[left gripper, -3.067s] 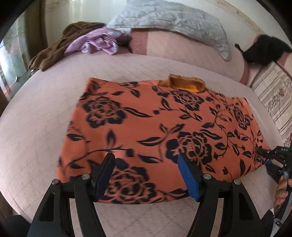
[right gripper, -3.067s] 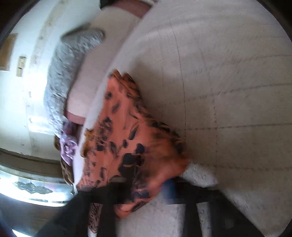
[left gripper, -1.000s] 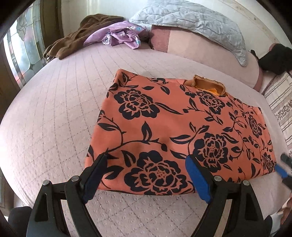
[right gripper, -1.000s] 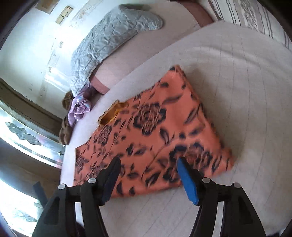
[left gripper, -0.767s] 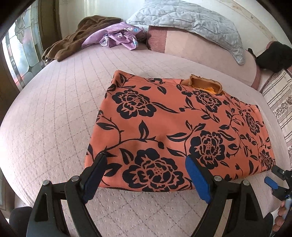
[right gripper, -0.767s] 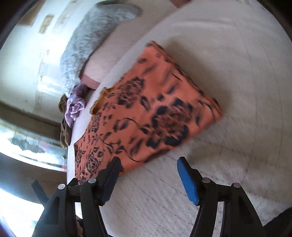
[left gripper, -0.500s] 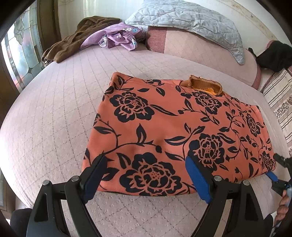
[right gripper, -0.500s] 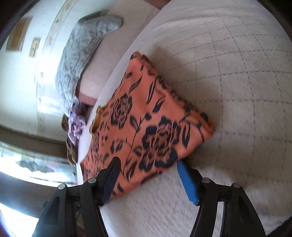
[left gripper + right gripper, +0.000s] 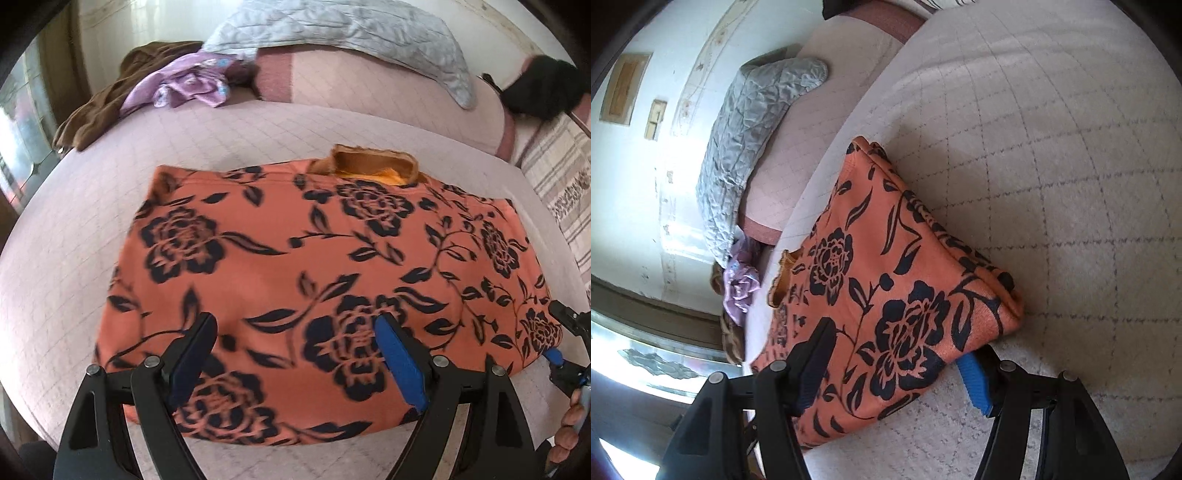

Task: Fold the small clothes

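Garment [image 9: 325, 273] long axis runs 9-to-3 before my left claw [image 9: 295, 354], spread, empty. Right claw [image 9: 897, 358] nearer, straddling 3 o'clock corner, spread, not pinching.

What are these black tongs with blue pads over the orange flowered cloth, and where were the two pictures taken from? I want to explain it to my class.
No robot here: a person holds one pair of tongs in each hand, each with a wide-angle camera looking along its fingers. One picture is from the left tongs, open above the folded orange floral garment on the quilted bed. The other is from the right tongs, straddling the garment's corner, one pad tucked under it, jaws apart. More clothes and a grey pillow lie farther back.
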### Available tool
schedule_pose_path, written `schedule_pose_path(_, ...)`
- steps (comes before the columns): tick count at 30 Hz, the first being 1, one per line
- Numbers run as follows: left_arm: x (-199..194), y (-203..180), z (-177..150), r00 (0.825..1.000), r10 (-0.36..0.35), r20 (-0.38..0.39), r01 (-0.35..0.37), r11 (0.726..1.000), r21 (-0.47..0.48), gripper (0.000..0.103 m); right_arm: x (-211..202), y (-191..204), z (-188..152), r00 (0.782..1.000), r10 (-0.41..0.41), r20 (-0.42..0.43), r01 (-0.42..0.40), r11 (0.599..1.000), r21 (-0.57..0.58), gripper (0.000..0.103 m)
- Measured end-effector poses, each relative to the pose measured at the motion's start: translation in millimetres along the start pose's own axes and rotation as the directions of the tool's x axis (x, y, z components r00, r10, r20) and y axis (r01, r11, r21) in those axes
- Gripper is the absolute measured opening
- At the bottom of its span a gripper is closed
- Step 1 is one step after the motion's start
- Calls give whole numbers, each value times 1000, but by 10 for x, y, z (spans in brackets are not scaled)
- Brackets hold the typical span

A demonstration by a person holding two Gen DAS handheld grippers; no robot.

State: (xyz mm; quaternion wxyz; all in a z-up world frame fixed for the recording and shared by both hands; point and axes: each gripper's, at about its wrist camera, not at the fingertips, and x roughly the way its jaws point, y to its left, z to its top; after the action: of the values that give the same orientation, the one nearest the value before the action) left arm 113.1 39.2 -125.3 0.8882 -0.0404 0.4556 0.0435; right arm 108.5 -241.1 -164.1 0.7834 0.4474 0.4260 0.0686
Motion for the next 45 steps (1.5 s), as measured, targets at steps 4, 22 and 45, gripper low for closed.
schedule_pose_path(4,-28,-75,33,1000,3,19,-3,1000,17,88,5,45,-4,999,-29,23,30,999,-35,67)
schedule_pose_path(22,16,-4,16,999,19,45,-20,1000,18,88,42,143,16,995,-84,57,89,992,-89,67)
schedule_pose_path(45,121,-16,-48,1000,7,25,-8,998,58,91,109,108,22,996,-88,4,89,994,-64,60)
